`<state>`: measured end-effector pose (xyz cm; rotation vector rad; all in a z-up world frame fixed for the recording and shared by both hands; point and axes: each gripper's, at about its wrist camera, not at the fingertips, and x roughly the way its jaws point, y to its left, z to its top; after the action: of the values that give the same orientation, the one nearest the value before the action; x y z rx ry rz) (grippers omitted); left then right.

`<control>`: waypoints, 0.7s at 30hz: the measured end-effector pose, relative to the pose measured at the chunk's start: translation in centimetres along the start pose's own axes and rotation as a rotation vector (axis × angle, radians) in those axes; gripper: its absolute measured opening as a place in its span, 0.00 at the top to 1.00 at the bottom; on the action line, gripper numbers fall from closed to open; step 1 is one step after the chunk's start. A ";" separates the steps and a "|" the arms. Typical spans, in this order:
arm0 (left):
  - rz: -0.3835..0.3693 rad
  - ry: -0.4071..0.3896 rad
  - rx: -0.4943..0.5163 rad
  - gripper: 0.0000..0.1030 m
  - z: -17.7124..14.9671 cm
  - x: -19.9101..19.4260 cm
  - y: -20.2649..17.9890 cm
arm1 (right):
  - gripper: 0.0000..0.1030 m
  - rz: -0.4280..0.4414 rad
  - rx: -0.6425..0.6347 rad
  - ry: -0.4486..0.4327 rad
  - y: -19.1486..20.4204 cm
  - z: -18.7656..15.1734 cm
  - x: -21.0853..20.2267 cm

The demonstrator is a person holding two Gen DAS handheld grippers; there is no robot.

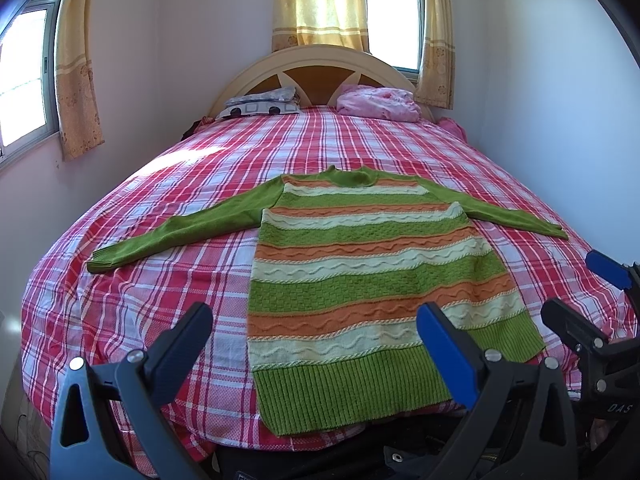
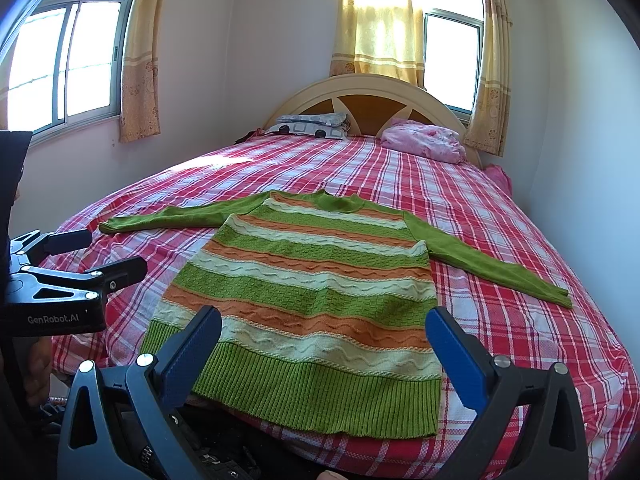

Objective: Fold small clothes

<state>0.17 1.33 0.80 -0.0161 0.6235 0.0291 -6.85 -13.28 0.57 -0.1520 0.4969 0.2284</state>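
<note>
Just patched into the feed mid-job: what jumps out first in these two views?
A green, orange and cream striped sweater lies flat with both sleeves spread, hem at the near edge of a red checked bed. The left gripper and right gripper hover open over that hem, holding nothing. Sunlit yellow curtains hang behind the headboard.

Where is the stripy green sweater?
The green, orange and cream striped knit sweater lies flat on the red plaid bedsheet, hem nearest both open grippers, collar toward the headboard.
</note>
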 end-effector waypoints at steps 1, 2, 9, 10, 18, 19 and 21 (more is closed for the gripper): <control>0.000 -0.001 0.000 0.00 0.0 0.0 0.0 | 0.01 0.000 0.000 0.000 0.0 0.0 0.0; 0.000 -0.001 -0.001 0.00 0.0 0.0 0.0 | 0.01 0.000 0.000 0.000 0.0 0.0 0.0; 0.000 0.003 -0.004 0.00 0.1 0.1 0.1 | 0.01 0.000 0.000 0.002 0.1 0.0 0.1; 0.000 0.002 -0.004 0.00 0.1 0.1 0.1 | 0.01 0.000 0.001 0.003 0.1 0.0 0.1; 0.001 0.007 -0.007 0.00 -0.1 0.4 0.3 | 0.01 0.005 -0.002 0.010 0.7 -0.6 0.7; 0.000 0.009 -0.008 0.00 -0.1 0.5 0.4 | 0.01 0.007 -0.003 0.011 0.8 -0.6 0.7; 0.000 0.012 -0.011 0.00 -0.2 0.6 0.4 | 0.01 0.009 -0.002 0.014 0.9 -0.7 0.8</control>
<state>0.52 1.74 0.27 -0.0267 0.6356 0.0325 -6.73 -12.44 -0.50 -0.1537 0.5115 0.2364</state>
